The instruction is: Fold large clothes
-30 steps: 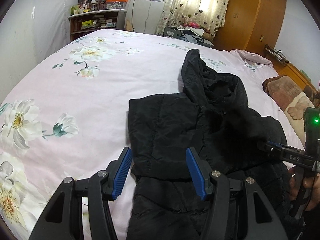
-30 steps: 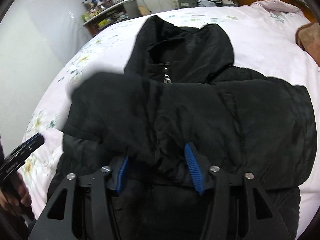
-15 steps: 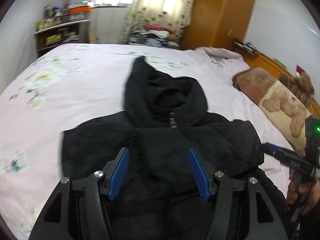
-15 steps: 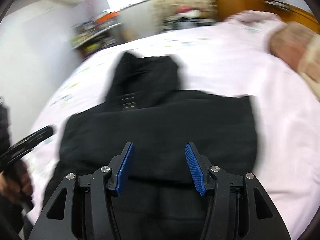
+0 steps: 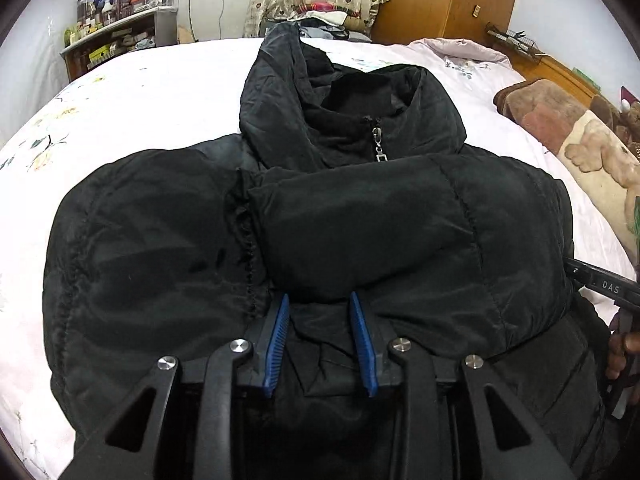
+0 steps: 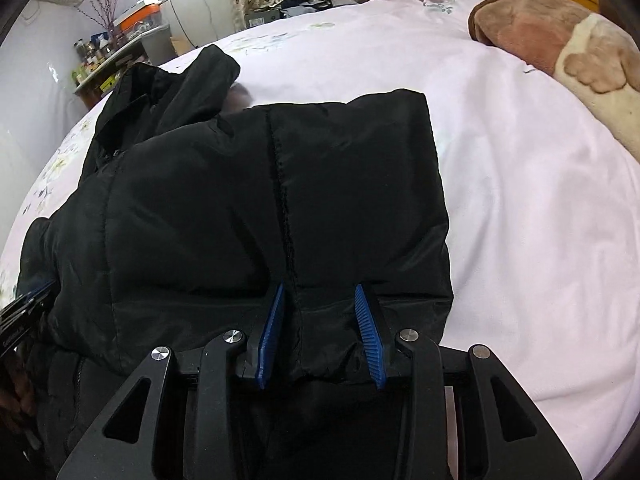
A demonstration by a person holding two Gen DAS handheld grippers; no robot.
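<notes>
Lying nearest, left gripper (image 5: 320, 338): blue pads partly apart, black padded jacket (image 5: 360, 220) bunched between them, grip not certain. Right gripper (image 6: 320, 332): pads likewise parted, straddling jacket's folded edge. Jacket spread on pink floral bed (image 6: 520, 200), sleeves folded across front, hood (image 5: 344, 104) beyond. Farther right: brown plush blanket (image 6: 560, 36).

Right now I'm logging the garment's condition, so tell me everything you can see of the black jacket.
The black jacket is a puffy, quilted coat of slightly shiny fabric, lying front up on the pink floral bed sheet. Its hood points away, and a metal zipper pull hangs at the closed collar. Both sleeves are folded across the chest. The left tongs and right tongs each straddle fabric near the folded sleeves.
</notes>
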